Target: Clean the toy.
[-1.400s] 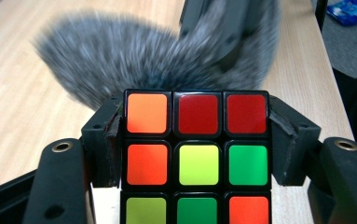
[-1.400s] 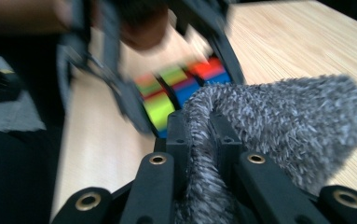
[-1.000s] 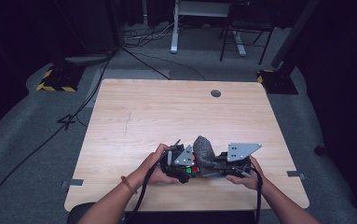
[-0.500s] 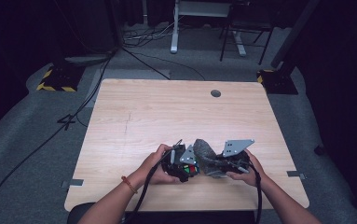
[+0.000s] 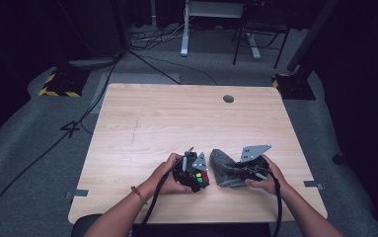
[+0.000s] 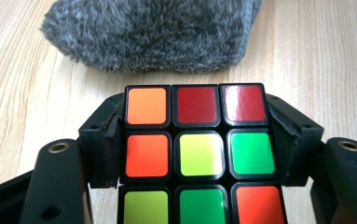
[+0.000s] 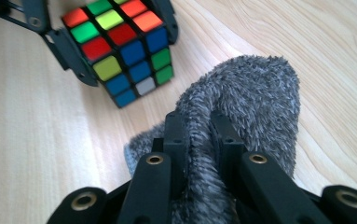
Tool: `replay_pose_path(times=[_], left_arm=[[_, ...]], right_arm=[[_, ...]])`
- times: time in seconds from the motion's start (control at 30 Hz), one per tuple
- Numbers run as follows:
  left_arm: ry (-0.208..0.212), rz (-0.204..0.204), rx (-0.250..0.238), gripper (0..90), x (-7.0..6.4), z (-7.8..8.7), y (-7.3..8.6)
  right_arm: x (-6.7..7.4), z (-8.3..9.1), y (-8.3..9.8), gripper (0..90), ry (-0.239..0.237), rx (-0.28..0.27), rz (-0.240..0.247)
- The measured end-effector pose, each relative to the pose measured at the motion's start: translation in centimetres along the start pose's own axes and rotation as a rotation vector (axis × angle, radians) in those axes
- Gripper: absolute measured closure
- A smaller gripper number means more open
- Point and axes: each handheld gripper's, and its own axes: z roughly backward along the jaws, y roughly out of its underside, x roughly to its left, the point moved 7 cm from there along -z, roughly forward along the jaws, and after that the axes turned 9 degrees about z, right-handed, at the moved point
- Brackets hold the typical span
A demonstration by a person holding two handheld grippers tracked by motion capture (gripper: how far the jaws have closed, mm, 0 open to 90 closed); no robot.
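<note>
The puzzle cube [image 5: 199, 178] is being held between the jaws of the left gripper [image 5: 196, 175], near the front edge of the tabletop [image 5: 176, 118] and slightly left of its centre. In the left gripper view, the cube [image 6: 197, 154] is being clamped on its left and right sides by the two black jaws, with the pads pressed against the middle row of coloured tiles. The face turned to that camera is showing orange, red, yellow and green tiles. The left gripper's jaws have just been opening slightly, yet the cube is being gripped between them.

The grey fleecy cloth [image 5: 224, 168] is being held by the right gripper [image 5: 248, 173], just right of the cube and also near the front edge. In the right gripper view, a fold of the cloth [image 7: 246, 102] is being pinched between the closed jaws of the right gripper [image 7: 202, 126], and the rest of the cloth is bulging up beyond them. In that view the cube [image 7: 120, 46] is seen beyond the cloth, held in the left gripper [image 7: 115, 42], with blue, green and grey tiles on its side face.

The cloth and the cube are lying just beside each other; whether they are touching cannot be told. In the left gripper view the cloth [image 6: 153, 32] is resting on the tabletop [image 6: 316, 60] beyond the cube.
</note>
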Motion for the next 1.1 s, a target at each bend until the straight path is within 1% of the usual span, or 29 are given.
replay_pose_path(times=[0.07,0.13,0.17,0.2,0.27,0.3,0.33,0.37,0.4,0.47,0.53,0.57,0.6,0.67,0.77,0.87,0.93,0.97,1.03,1.07,1.1], left_arm=[[0.002,0.006,0.005,31.6,0.1,0.0,0.1],[0.004,0.018,0.007,31.2,0.3,0.0,0.2],[0.003,0.019,0.005,30.9,0.3,-0.1,0.2],[0.002,0.020,0.005,30.3,0.3,-0.2,0.2],[-0.001,0.017,0.010,28.6,0.3,-0.2,0.3],[0.004,0.023,0.006,26.3,0.2,-0.1,0.4],[0.014,0.022,-0.003,24.0,0.2,0.0,0.3],[0.015,0.022,-0.002,23.2,0.1,0.1,0.3],[0.008,0.022,0.001,22.6,0.1,0.2,0.4],[-0.002,0.013,0.003,16.1,0.1,0.5,0.5],[0.001,0.009,-0.026,16.5,-0.1,1.1,0.4],[0.000,0.007,-0.024,16.0,0.0,1.3,0.5],[-0.007,0.009,-0.039,15.9,0.0,1.6,0.5],[-0.010,0.013,-0.032,16.0,0.1,2.2,0.7],[-0.015,0.015,-0.046,16.0,0.1,3.0,1.3],[-0.028,0.011,-0.028,15.9,0.3,3.7,2.2],[-0.032,0.020,-0.027,15.9,0.5,4.2,2.6],[-0.032,0.034,-0.031,16.0,0.6,4.3,2.9],[-0.031,0.032,-0.029,15.9,0.7,4.7,3.3],[-0.031,0.038,-0.025,15.9,0.7,4.8,3.5],[-0.036,0.038,-0.015,16.0,0.8,4.8,3.8]], right_arm=[[-0.3,0.0,0.3,79.3,0.003,0.005,-0.017],[-0.4,0.0,0.3,79.1,0.011,0.016,-0.012],[-0.4,-0.1,0.4,78.8,0.017,0.031,-0.006],[-0.3,-0.1,0.6,78.5,0.016,0.031,-0.009],[-0.2,-0.2,1.2,77.7,0.022,0.052,-0.005],[-0.1,-0.2,1.4,77.3,0.028,0.049,-0.005],[-0.1,-0.1,1.6,76.9,0.027,0.039,-0.015],[-0.1,0.1,1.7,76.5,0.023,0.027,-0.024],[-0.1,0.2,1.8,75.8,0.028,0.024,-0.023],[-0.1,0.4,2.0,73.0,0.035,0.023,-0.019],[0.0,0.5,2.0,70.4,0.035,0.015,-0.025],[0.0,0.6,2.1,68.5,0.039,0.014,-0.024],[0.0,0.6,2.1,68.2,0.044,0.016,-0.023],[-0.1,0.6,2.1,66.0,0.052,0.021,-0.018],[-0.2,0.5,2.3,67.7,0.062,0.040,-0.014],[-0.4,0.7,2.7,67.5,0.072,0.050,-0.022],[-0.7,1.0,2.9,66.6,0.089,0.057,-0.033],[-0.9,1.1,3.0,65.3,0.098,0.060,-0.036],[-1.3,1.4,3.3,61.9,0.119,0.068,-0.048],[-1.5,1.6,3.4,60.4,0.132,0.074,-0.050],[-1.6,1.7,3.5,58.4,0.141,0.079,-0.050]])
